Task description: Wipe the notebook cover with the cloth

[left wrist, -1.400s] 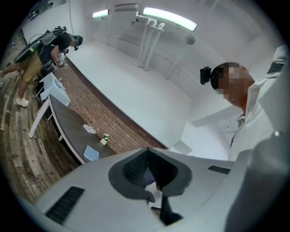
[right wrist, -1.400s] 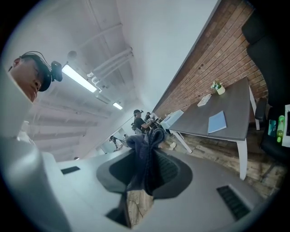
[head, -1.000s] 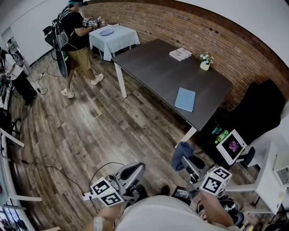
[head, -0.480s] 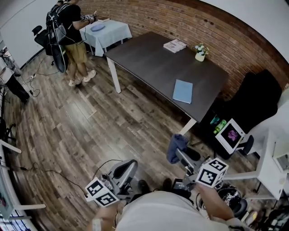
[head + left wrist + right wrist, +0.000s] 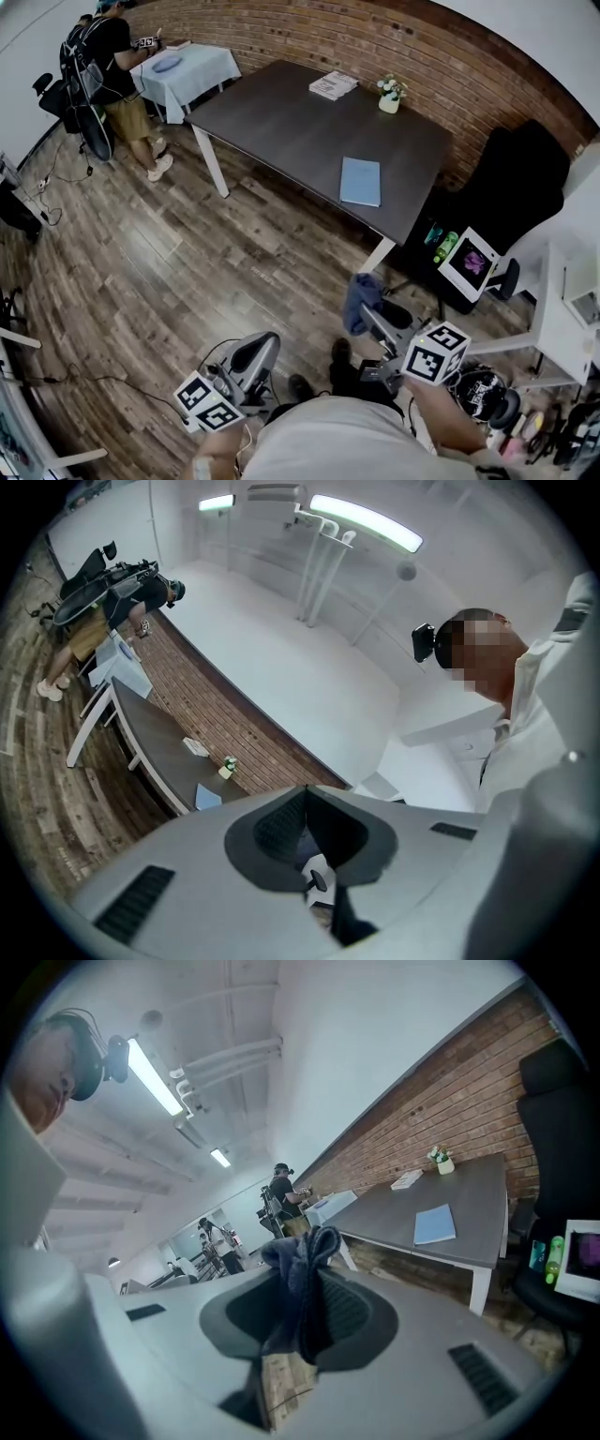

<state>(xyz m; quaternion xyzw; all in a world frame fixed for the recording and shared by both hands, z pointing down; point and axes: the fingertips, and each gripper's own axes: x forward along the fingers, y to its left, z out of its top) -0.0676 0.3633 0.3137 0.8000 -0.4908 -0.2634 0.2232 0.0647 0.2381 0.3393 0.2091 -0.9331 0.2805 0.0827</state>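
A light blue notebook [image 5: 361, 181] lies flat near the right end of the dark table [image 5: 281, 122]; the right gripper view has the notebook [image 5: 435, 1224] small and far off. My right gripper [image 5: 367, 314] hangs low over the floor, well short of the table, shut on a dark blue cloth [image 5: 360, 298] that bunches up between its jaws [image 5: 302, 1283]. My left gripper [image 5: 261, 353] is held close to my body at the lower left, shut with nothing in it [image 5: 302, 841].
A booklet [image 5: 333, 85] and a small flower pot [image 5: 389, 94] sit at the table's far side by the brick wall. A black chair [image 5: 516, 178] and a small screen [image 5: 466, 263] stand right of the table. A person [image 5: 108, 66] stands at a white-clothed table [image 5: 183, 70].
The view has shifted: table and notebook have slid left and a little up in the head view. Both grippers keep their places before me, the cloth still held.
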